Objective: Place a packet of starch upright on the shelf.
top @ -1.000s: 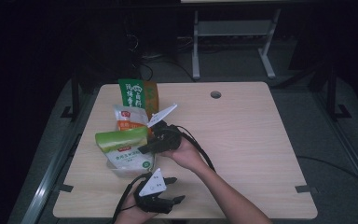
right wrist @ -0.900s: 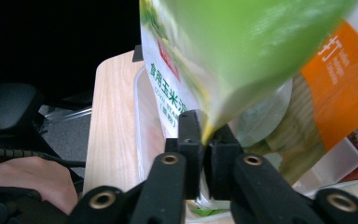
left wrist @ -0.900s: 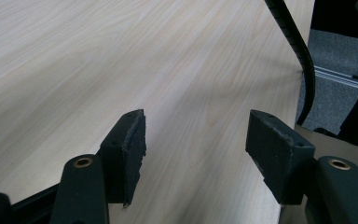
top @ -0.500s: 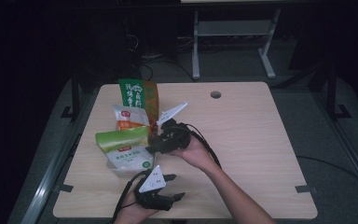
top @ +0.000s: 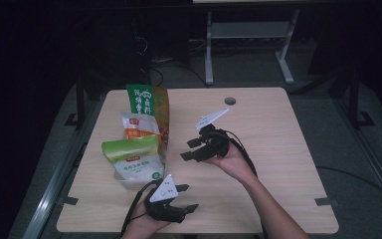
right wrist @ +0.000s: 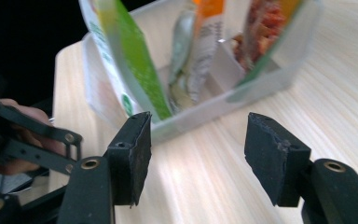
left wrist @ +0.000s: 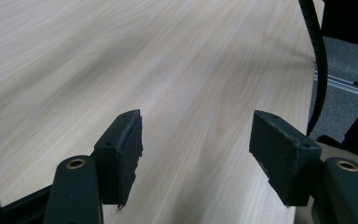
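A clear plastic bin [right wrist: 223, 107] stands at the table's left with three snack bags upright in it: a green and white bag [top: 132, 157] in front, an orange and white one [top: 139, 127] in the middle, and a tall green and orange one [top: 149, 99] behind. My right gripper [top: 188, 149] hovers just right of the bin and points at it. Its jaws have just been opening and stand open [right wrist: 198, 149] with nothing between them. My left gripper [top: 188, 197] rests by the front edge, open [left wrist: 196, 154] over bare wood.
The wooden table [top: 278, 149] has a round cable hole [top: 230, 100] near its far edge. A black cable [left wrist: 318, 60] trails off the table's side. A metal stand [top: 248, 35] is on the floor behind the table.
My right gripper has drawn back to the right, away from the green and white bag, and its jaws have spread apart. The left gripper has stayed in place.
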The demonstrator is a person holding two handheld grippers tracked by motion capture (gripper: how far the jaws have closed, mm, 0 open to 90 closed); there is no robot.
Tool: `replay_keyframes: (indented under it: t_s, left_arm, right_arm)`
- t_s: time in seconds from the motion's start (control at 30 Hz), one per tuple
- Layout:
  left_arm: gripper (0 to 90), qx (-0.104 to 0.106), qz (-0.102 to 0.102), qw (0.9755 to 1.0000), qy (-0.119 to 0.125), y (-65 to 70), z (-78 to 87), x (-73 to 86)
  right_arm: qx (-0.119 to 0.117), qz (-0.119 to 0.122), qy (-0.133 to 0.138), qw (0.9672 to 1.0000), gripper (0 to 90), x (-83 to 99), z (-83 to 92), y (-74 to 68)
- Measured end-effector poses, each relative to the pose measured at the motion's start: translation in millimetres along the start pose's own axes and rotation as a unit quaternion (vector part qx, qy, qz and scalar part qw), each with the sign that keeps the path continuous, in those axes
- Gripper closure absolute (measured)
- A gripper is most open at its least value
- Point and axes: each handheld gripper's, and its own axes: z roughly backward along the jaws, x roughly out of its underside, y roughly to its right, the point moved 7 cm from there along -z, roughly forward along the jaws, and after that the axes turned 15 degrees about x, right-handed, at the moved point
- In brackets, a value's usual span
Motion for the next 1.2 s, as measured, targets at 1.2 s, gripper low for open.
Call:
replay_keyframes:
  t_s: [1.2]
  left_arm:
    - [33.7,-0.009,0.004,0.9999,0.005,-8.2,6.2,-2.4]
  right_arm:
    - [0.079,-0.050,-0.021,0.9954,32.1,65.4,49.4,53.9]
